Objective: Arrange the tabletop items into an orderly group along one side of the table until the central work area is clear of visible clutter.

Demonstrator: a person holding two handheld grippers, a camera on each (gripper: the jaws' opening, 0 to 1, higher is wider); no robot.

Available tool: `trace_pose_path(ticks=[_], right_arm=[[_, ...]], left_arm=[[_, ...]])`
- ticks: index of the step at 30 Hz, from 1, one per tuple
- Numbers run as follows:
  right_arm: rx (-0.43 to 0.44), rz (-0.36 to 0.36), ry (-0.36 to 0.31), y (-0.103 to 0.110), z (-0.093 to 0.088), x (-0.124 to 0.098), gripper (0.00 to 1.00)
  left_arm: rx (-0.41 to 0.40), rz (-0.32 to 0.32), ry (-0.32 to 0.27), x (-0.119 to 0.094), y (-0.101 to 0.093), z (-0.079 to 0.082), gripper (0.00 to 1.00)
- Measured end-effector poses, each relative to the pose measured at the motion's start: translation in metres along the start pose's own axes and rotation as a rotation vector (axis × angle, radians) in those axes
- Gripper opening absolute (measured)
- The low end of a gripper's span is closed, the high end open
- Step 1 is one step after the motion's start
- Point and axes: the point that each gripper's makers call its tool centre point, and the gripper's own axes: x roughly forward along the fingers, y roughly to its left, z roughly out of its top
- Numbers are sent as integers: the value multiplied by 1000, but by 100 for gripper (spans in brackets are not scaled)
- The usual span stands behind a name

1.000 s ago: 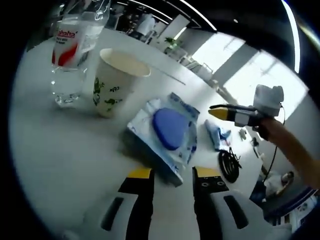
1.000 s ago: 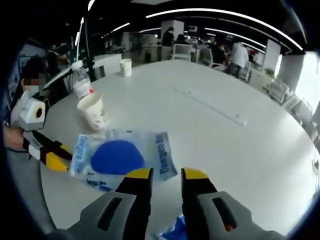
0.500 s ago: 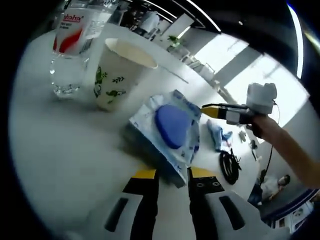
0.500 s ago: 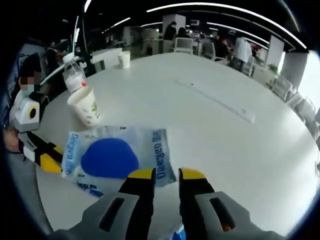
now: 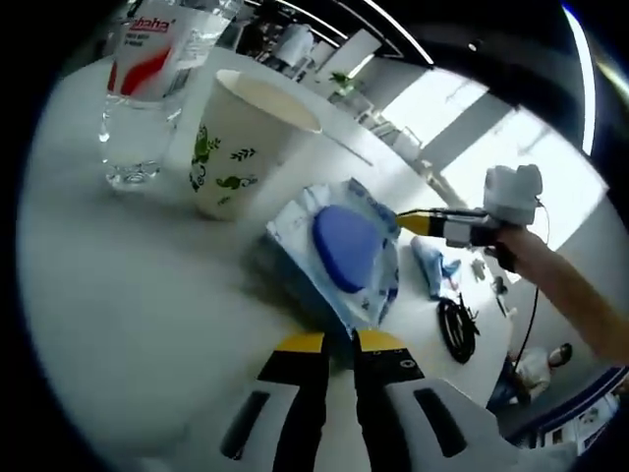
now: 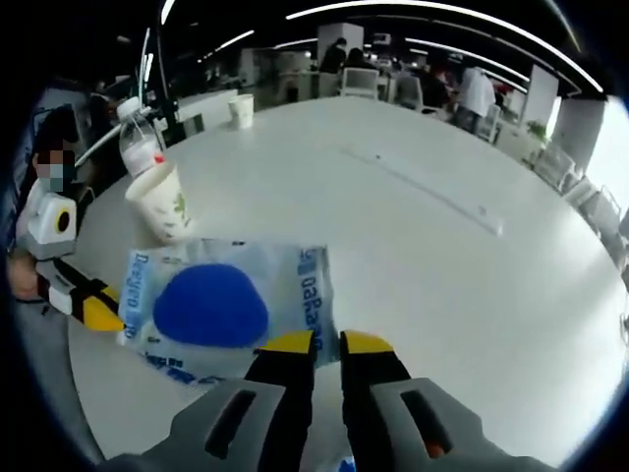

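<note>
Left gripper view: left gripper [image 5: 339, 344] apparently pinches the blue-and-white plastic wipes pack [image 5: 339, 251]; right gripper [image 6: 326, 343] nearly closed on its opposite edge. Both should lift evenly toward the leaf-printed paper cup [image 5: 241, 147].

The right gripper [image 6: 327, 344] has its yellow-tipped jaws almost together at the near edge of a wet-wipes pack [image 6: 224, 308] with a blue round lid, lying on the white table [image 6: 432, 246]. The left gripper [image 6: 93, 307] touches the pack's left side. Behind the pack stand a paper cup [image 6: 160, 203] and a water bottle [image 6: 140, 146].

Leaf-print cup [image 5: 239, 147], blue-lidded wipes pack [image 5: 344, 251]
</note>
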Motion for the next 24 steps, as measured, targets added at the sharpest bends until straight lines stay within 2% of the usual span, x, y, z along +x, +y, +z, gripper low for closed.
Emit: trace_pose_path(ticks=[2, 10, 16, 24], right_arm=[[-1, -6, -5, -1, 1, -3, 0], [17, -13, 2, 0, -4, -10, 0], [13, -26, -2, 2, -3, -20, 0], [39, -45, -52, -2, 0, -40, 0]], left_arm=[[10, -12, -5, 0, -2, -1, 0], [26, -12, -16, 0, -2, 2, 0], [44, -15, -40, 0, 0, 10, 0], [68, -20, -56, 1, -1, 25, 0]])
